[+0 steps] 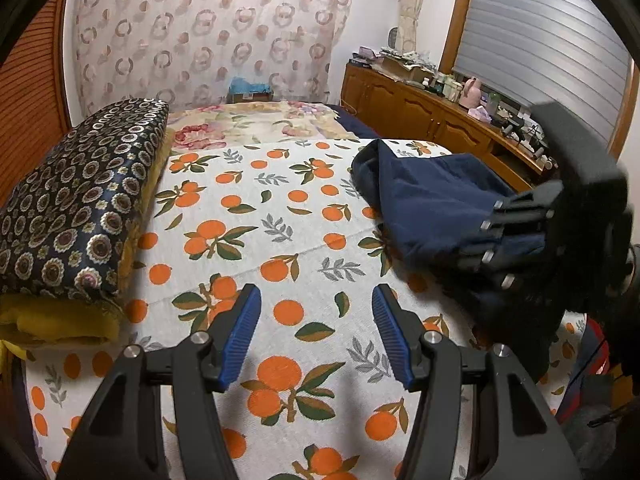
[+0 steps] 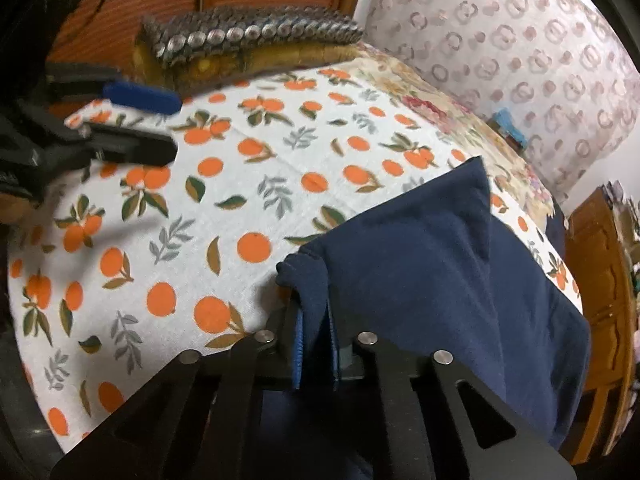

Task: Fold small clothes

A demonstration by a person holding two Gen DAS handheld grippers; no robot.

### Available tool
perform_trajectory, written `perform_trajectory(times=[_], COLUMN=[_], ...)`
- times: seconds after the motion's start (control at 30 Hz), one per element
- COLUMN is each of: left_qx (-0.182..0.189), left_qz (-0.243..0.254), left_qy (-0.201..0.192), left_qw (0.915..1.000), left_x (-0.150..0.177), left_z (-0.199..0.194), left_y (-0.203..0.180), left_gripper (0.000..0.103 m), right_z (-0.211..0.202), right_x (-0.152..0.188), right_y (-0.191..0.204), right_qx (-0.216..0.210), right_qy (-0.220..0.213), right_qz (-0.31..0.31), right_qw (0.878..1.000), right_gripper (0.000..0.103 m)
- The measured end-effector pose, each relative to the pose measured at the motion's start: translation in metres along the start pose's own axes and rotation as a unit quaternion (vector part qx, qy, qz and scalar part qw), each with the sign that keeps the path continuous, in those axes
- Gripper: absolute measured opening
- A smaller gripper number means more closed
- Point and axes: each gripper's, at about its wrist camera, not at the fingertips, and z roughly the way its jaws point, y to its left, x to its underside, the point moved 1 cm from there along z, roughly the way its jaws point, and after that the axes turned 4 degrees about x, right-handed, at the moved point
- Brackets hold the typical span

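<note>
A dark navy garment point(image 1: 432, 196) lies bunched on the right side of an orange-print bedsheet point(image 1: 280, 216). In the right wrist view the same navy garment point(image 2: 420, 264) spreads away from the camera, and my right gripper point(image 2: 316, 344) is shut on its near edge, with the cloth pinched between the blue pads point(image 2: 297, 344). My left gripper point(image 1: 316, 320) hovers open above the bare sheet, left of the garment, with nothing between its fingers. Across the sheet, the left gripper point(image 2: 160, 128) shows blurred at the far left of the right wrist view.
A folded quilt with a dark ring pattern over yellow point(image 1: 76, 208) lies along the bed's left side. A floral blanket point(image 1: 256, 124) covers the far end. A wooden cabinet point(image 1: 424, 112) crowded with small items runs along the right wall under a window.
</note>
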Motion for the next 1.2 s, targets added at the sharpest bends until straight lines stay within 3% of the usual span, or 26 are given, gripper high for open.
perform_trajectory(times=[0.2, 0.57, 0.7, 0.87, 1.1, 1.2], left_qx=[0.006, 0.014, 0.016, 0.017, -0.004, -0.016], left_qz=[0.012, 0.034, 0.040, 0.040, 0.035, 0.034], left_qy=[0.009, 0.025, 0.025, 0.033, 0.042, 0.043], left_qw=[0.9999, 0.9990, 0.9987, 0.9985, 0.9985, 0.9983], left_x=[-0.014, -0.046, -0.059, -0.070, -0.084, -0.093], left_z=[0.016, 0.054, 0.067, 0.087, 0.114, 0.127], left_y=[-0.012, -0.052, -0.066, -0.071, -0.060, -0.052], left_gripper=[0.057, 0.057, 0.057, 0.057, 0.057, 0.057], right_z=[-0.035, -0.073, -0.064, -0.036, -0.041, -0.032], right_x=[-0.006, 0.011, 0.020, 0.037, 0.062, 0.070], right_y=[-0.052, -0.162, -0.203, -0.244, -0.260, -0.257], right_qx=[0.016, 0.103, 0.123, 0.154, 0.126, 0.109], right_qy=[-0.046, -0.098, -0.093, -0.051, -0.067, -0.053], right_qz=[0.054, 0.114, 0.135, 0.167, 0.208, 0.210], right_qw=[0.997, 0.983, 0.979, 0.972, 0.968, 0.970], right_gripper=[0.005, 0.005, 0.005, 0.005, 0.049, 0.052])
